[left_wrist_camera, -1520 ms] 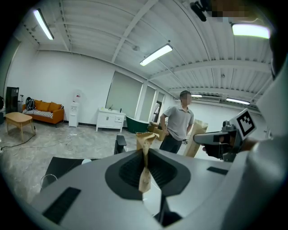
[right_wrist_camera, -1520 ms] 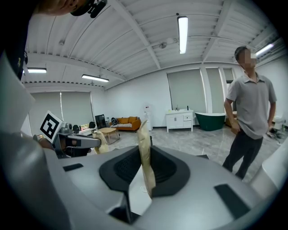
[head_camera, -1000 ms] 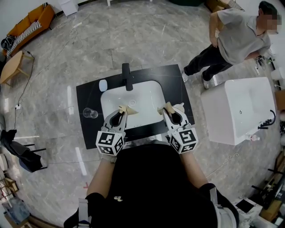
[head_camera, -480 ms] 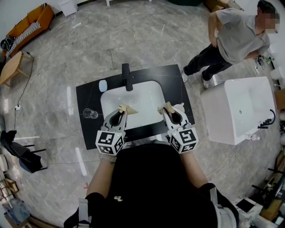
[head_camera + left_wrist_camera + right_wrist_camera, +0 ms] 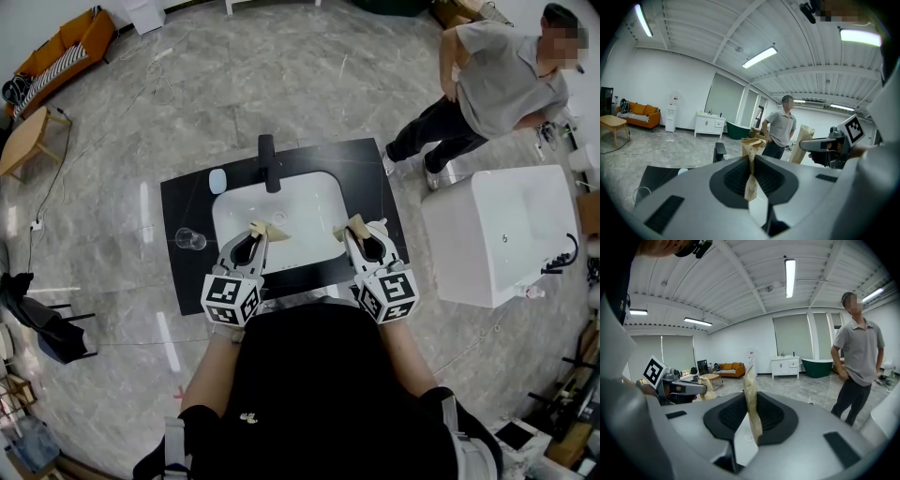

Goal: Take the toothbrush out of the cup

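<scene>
A clear glass cup point(image 5: 189, 238) stands on the black counter point(image 5: 183, 202) left of the white sink point(image 5: 309, 211). I cannot make out a toothbrush in it or anywhere else. My left gripper point(image 5: 265, 228) hovers over the sink's front left, shut, tan pads point(image 5: 751, 180) pressed together with nothing between them. My right gripper point(image 5: 353, 225) hovers over the sink's front right, pads point(image 5: 751, 399) also together and empty. The cup sits well left of the left gripper; its rim point(image 5: 641, 193) shows low in the left gripper view.
A black faucet point(image 5: 269, 161) stands behind the sink, with a small pale object point(image 5: 217, 180) to its left. A white tub point(image 5: 497, 234) stands to the counter's right. A person point(image 5: 497, 84) stands on the marble floor at the far right. A wooden table point(image 5: 23, 141) is far left.
</scene>
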Tool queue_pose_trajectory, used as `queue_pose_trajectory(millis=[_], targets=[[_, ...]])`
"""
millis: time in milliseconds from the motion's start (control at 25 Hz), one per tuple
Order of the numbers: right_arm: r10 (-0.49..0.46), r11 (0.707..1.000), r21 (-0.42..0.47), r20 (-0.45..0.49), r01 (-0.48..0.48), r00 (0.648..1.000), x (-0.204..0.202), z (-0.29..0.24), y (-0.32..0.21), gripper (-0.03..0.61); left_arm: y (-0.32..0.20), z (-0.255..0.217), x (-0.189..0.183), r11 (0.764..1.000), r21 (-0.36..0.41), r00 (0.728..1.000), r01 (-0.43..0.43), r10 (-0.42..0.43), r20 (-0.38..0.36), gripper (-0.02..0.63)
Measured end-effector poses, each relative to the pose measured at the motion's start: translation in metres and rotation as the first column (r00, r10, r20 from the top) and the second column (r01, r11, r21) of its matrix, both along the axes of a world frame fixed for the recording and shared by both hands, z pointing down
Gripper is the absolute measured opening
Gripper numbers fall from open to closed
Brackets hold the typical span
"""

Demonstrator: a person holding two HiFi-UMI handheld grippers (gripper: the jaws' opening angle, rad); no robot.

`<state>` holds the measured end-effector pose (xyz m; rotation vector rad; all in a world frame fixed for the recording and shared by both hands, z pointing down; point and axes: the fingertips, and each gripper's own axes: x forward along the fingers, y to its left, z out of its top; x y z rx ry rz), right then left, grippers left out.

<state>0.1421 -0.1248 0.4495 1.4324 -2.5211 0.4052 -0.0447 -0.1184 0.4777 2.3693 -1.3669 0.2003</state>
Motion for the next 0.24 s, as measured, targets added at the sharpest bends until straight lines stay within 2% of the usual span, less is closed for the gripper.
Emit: queue_pose_trajectory(millis=[240], targets=[[0.011,1.0,-0.001,-0.003,-0.011,1.0,0.0028,-0.0007,0.0008,0.074,-0.0033,-0.0027,0.0016,1.0,0.003,1.0,-0.005,0.005,-0.008,0.041]])
